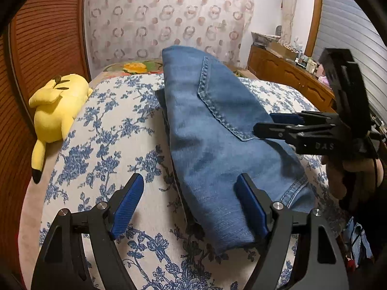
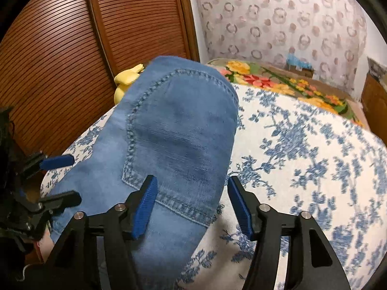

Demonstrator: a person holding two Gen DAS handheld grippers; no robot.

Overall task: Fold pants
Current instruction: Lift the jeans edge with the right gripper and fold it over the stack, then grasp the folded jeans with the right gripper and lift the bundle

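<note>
Blue-padded left gripper (image 1: 188, 203) and right gripper (image 2: 192, 205) hover, both released, over folded blue denim pants (image 1: 217, 130).
Folding looks nearly finished on the floral bedspread (image 1: 116, 125); next, likely smoothing.

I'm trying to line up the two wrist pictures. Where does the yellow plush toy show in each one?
Left wrist view: the yellow plush toy lies in full at the left, on the bed's edge by the slatted wooden door.
Right wrist view: only a small part of it peeks out at upper left, behind the folded jeans.
Shared landmark: the jeans' stitched back pocket, plain in both views.
</note>
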